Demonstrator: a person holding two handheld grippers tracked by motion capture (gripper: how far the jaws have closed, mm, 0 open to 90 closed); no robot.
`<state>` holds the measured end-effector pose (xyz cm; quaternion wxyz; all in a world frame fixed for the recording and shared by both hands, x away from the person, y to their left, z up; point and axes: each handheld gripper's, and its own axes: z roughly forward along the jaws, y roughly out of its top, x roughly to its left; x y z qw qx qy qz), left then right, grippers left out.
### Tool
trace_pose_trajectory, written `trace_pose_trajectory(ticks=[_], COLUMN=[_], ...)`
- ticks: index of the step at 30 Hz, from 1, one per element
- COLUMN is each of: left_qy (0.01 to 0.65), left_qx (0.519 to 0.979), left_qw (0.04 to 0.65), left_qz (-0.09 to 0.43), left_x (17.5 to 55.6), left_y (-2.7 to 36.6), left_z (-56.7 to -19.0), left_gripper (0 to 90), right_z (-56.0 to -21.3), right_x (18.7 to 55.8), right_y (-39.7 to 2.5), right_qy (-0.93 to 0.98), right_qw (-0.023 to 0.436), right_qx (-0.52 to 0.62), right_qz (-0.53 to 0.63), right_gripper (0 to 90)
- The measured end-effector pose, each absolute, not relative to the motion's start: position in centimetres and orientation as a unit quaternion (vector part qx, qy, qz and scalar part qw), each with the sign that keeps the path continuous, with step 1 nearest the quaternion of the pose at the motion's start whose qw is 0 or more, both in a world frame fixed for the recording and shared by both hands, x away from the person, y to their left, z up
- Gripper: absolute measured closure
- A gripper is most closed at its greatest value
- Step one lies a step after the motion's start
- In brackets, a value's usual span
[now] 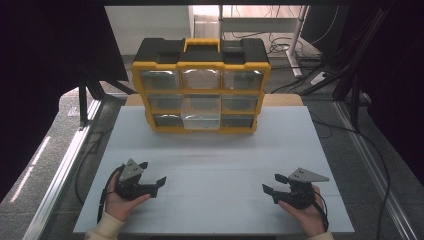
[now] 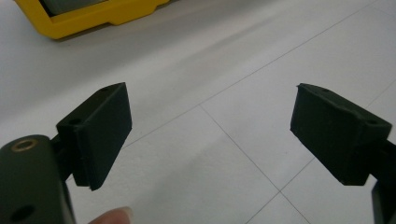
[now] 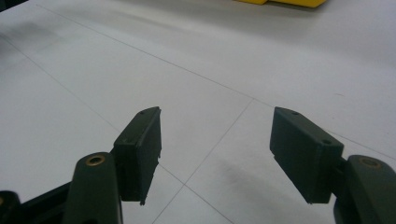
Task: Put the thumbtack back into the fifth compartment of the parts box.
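While both tools rest low on the white table (image 1: 215, 150), the high view shows the yellow-and-black plastic organiser cabinet with clear drawers (image 1: 201, 85) standing at upper centre, well ahead of both and midway between them, its long side running across the frame. The left hand-held gripper (image 1: 154, 183) sits lower left, the right hand-held gripper (image 1: 272, 183) lower right, equally far off. I count one cabinet, nine drawers in three rows, the middle-row centre drawer (image 1: 201, 114) pulled forward.

In the left gripper view, the left hand-held gripper (image 2: 210, 135) is spread wide, empty; the cabinet's yellow base shows upper left.

In the right gripper view, the right hand-held gripper (image 3: 215, 154) is likewise spread, holding nothing; yellow edge at upper right.
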<state>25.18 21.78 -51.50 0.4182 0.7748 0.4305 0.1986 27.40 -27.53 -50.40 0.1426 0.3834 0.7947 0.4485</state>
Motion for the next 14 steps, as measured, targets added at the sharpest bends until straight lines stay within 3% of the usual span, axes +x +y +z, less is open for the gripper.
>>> trace_pose_trajectory(ticks=[14], left_qy=[0.430], left_qx=[0.775], left_qw=[0.419], left_qz=[0.198], left_x=[25.13], left_y=[21.78], left_z=[-51.54], left_gripper=[13.0], right_z=[-50.62], right_x=[27.77], right_y=[-27.51], right_qy=[0.796], right_qw=[0.139], right_qx=[0.378], right_qz=[0.452], right_gripper=[35.8])
